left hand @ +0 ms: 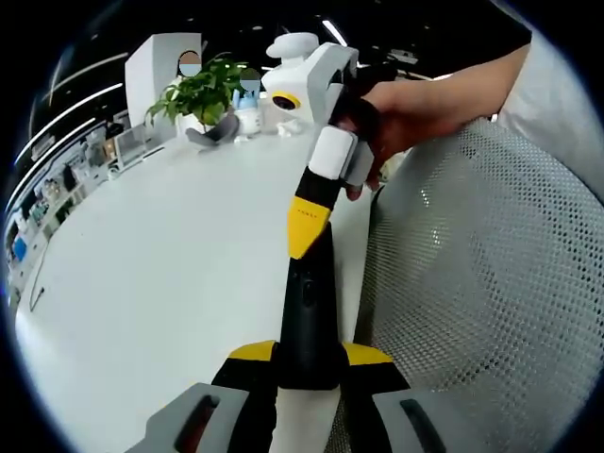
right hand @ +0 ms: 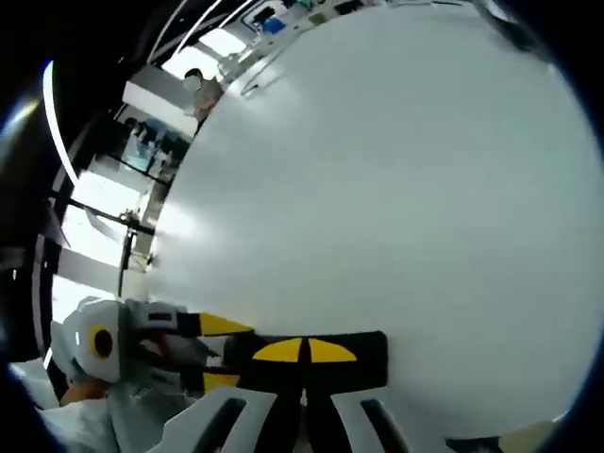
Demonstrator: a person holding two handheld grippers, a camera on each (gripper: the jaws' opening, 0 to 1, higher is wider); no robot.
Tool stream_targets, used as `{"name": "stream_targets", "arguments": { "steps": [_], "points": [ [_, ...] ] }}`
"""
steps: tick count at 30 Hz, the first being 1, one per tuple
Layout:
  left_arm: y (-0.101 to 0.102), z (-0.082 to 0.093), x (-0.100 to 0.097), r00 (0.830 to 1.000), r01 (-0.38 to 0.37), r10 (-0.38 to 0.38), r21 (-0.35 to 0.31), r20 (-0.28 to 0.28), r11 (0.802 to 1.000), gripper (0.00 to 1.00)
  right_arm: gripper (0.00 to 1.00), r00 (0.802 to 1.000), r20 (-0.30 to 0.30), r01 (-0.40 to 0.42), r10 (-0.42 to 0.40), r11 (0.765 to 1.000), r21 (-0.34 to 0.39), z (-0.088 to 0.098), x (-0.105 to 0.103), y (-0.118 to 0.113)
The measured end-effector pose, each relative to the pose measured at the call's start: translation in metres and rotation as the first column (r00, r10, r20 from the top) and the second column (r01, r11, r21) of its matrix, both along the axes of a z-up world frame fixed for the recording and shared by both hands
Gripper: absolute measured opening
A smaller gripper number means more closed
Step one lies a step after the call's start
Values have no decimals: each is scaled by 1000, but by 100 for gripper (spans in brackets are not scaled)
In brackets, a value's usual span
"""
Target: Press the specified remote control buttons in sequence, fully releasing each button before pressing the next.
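Note:
A black remote (left hand: 307, 302) runs away from me above the white table (left hand: 170, 283). My left gripper (left hand: 309, 354) is shut on its near end, one yellow tip on each side. My right gripper (left hand: 307, 222), held by a hand (left hand: 415, 109), comes down from the upper right with its yellow tips closed together on the remote's far part. In the right gripper view my right gripper (right hand: 303, 351) is shut, its tips lying against the dark remote (right hand: 368, 363). The left gripper (right hand: 219, 354) reaches in from the left, clamped on the remote. The buttons are hidden.
A grey mesh chair back (left hand: 491, 283) stands close on the right of the table edge. At the far end of the table are a potted plant (left hand: 203, 94) and a white gadget (left hand: 288, 57). The table (right hand: 377, 170) stretches wide and bare beyond the grippers.

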State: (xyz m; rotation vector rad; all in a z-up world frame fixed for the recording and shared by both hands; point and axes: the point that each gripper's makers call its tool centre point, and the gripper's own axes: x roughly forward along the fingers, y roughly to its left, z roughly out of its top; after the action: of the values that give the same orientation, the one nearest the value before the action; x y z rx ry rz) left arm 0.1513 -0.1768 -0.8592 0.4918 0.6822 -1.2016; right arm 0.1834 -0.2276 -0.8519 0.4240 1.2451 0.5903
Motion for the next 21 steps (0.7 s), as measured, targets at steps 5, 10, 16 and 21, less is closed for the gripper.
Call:
{"name": "stream_targets", "arguments": {
  "steps": [5,10,16,21],
  "points": [
    [0,0,0,1000,0,0,1,2,1000,25,0,999,-15,30,-30,1000,8,2,-1,1],
    [0,0,-1,1000,0,0,2,2,1000,25,0,1000,-14,-23,22,999,-35,3,-5,1],
    [0,1,-1,1000,2,-2,4,2,1000,25,0,999,-28,-31,30,999,-25,10,-10,-1],
    [0,1,-1,1000,2,-2,4,2,1000,25,0,998,-47,-37,36,999,-25,8,-12,0]
  ]
}}
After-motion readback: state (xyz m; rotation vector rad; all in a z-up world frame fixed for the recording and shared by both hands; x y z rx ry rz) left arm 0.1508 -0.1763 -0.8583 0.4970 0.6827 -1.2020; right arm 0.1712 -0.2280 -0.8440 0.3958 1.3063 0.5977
